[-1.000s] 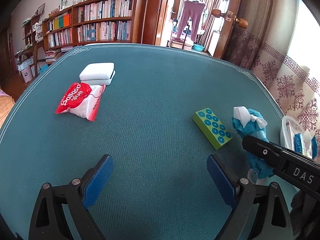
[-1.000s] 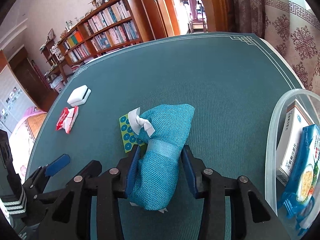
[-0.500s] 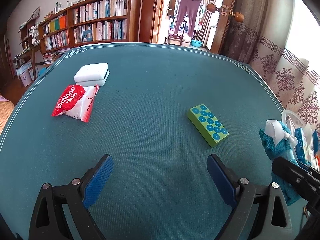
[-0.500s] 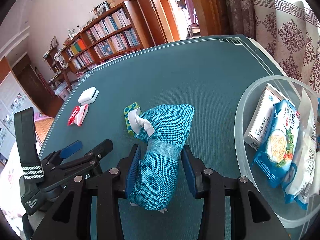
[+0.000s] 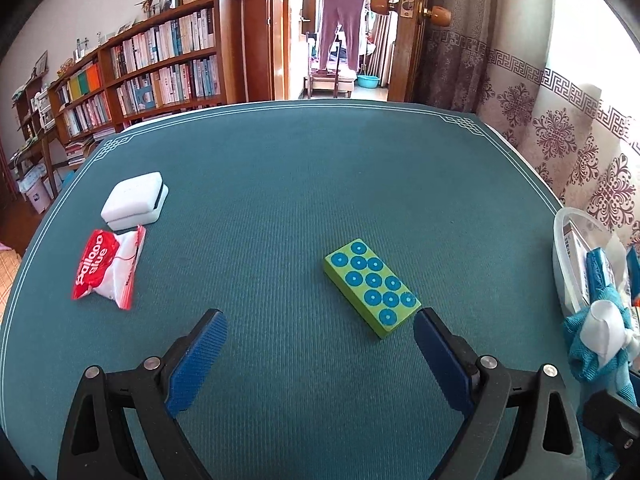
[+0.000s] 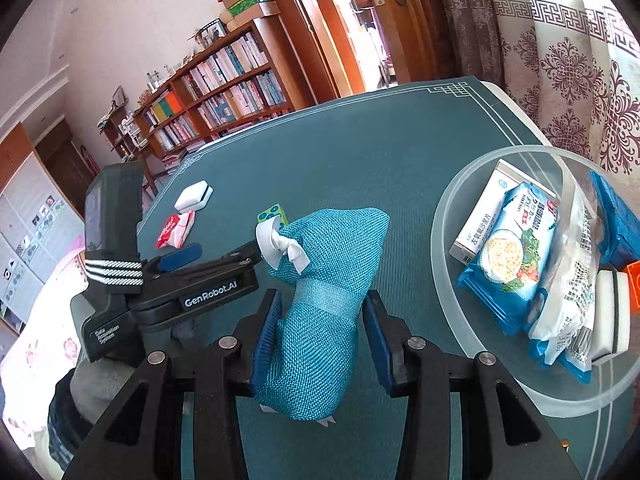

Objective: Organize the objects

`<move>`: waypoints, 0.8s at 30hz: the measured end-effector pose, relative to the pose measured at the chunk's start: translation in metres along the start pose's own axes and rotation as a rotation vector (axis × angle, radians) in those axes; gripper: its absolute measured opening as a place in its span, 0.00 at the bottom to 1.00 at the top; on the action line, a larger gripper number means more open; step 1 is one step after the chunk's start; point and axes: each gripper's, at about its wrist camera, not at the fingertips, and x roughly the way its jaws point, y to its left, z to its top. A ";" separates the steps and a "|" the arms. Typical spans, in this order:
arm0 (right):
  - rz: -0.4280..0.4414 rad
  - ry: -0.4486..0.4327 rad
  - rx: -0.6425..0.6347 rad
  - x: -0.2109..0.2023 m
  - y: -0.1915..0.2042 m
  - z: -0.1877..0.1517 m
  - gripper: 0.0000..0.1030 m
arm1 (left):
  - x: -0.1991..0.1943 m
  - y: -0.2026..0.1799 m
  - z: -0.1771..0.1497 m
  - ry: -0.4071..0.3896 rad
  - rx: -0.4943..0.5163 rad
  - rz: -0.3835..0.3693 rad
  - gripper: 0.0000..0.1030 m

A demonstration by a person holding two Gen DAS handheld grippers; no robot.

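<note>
My right gripper (image 6: 322, 308) is shut on a teal woven pouch (image 6: 324, 280) with a white ribbon, held above the table just left of a clear round bin (image 6: 444, 216). The pouch also shows at the right edge of the left wrist view (image 5: 592, 356). My left gripper (image 5: 320, 332) is open and empty above the table; it also shows in the right wrist view (image 6: 212, 252). A green block with blue dots (image 5: 372, 286) lies just ahead of its right finger. A red and white packet (image 5: 106, 268) and a white box (image 5: 134, 200) lie at the far left.
The bin (image 5: 562, 248) stands at the table's right edge and holds a white box (image 6: 488, 212), a blue cracker pack (image 6: 508, 256) and other packets. A curtain (image 6: 568, 60) hangs behind it. Bookshelves (image 5: 152, 72) and a doorway stand beyond the table's far edge.
My right gripper has carried the pouch to the right and up, close beside the bin. My left gripper has shifted so the green block now lies near its right finger.
</note>
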 end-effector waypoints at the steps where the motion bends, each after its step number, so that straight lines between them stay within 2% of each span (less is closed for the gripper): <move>1: 0.001 -0.001 0.002 -0.002 -0.001 0.000 0.42 | 0.003 -0.001 0.002 0.000 0.022 -0.001 0.94; 5: 0.002 0.001 0.013 -0.005 -0.006 -0.003 0.42 | 0.011 -0.006 0.007 -0.004 0.125 0.004 0.94; 17: 0.000 0.021 0.024 -0.001 -0.008 -0.007 0.42 | 0.021 -0.015 0.012 -0.003 0.357 -0.116 0.95; 20: -0.007 0.030 0.030 0.002 -0.009 -0.007 0.42 | 0.029 -0.015 0.011 0.014 0.377 -0.118 0.95; 24: -0.010 0.034 0.032 0.003 -0.008 -0.009 0.42 | 0.035 -0.011 0.017 0.034 0.346 -0.140 0.96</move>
